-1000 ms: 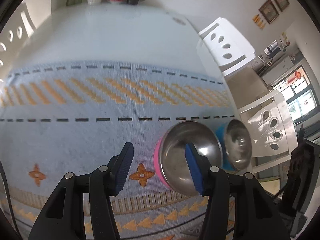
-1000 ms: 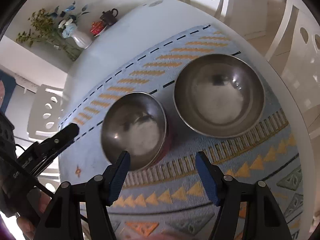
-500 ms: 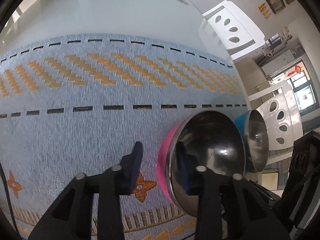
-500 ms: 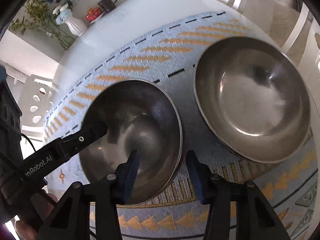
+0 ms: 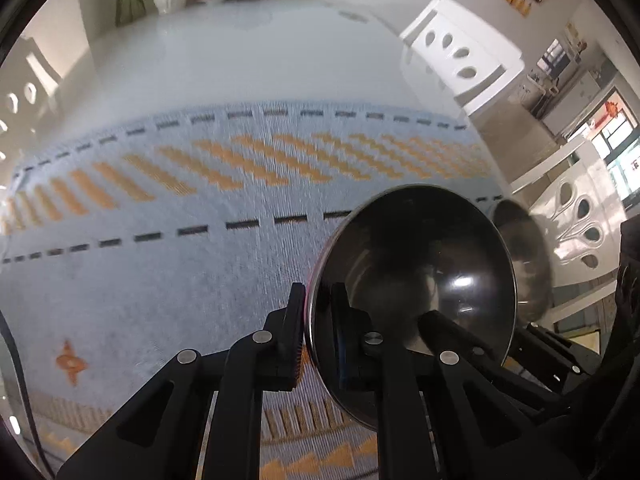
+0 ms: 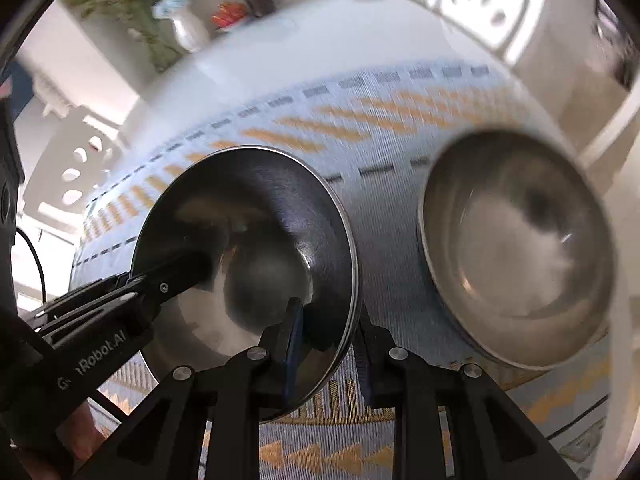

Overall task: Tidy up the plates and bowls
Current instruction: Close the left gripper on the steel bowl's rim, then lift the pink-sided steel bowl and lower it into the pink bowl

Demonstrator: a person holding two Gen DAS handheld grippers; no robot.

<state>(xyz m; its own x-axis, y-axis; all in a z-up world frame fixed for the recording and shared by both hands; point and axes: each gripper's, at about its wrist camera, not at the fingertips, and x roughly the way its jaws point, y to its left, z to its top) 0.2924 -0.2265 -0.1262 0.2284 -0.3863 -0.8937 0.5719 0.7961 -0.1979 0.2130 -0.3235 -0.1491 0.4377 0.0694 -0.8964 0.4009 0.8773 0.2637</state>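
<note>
Both grippers have just been closing on the same pink-sided steel bowl (image 5: 416, 292), which fills the lower middle of the left wrist view and the lower left of the right wrist view. The left gripper (image 5: 318, 336) pinches the bowl's near rim, one pad outside against the pink wall and one inside on the steel. The right gripper (image 6: 326, 336) clamps the opposite rim the same way, one finger inside and one outside. In the right wrist view the left tool's black finger reaches into the bowl from the lower left.

The bowl lies on the pale blue woven mat with orange patterns (image 5: 168, 272); whether it has left the mat cannot be told. The second, larger steel bowl (image 6: 516, 252) rests just beside it, on the right of the right wrist view, its blue side hidden here.

The step in hand appears to be the two-handed grasp of the pink bowl. The next move probably calls for an even lift with both hands, then carrying it over the larger bowl and lowering it inside to nest, keeping the rim level so it does not slip from the pads.
</note>
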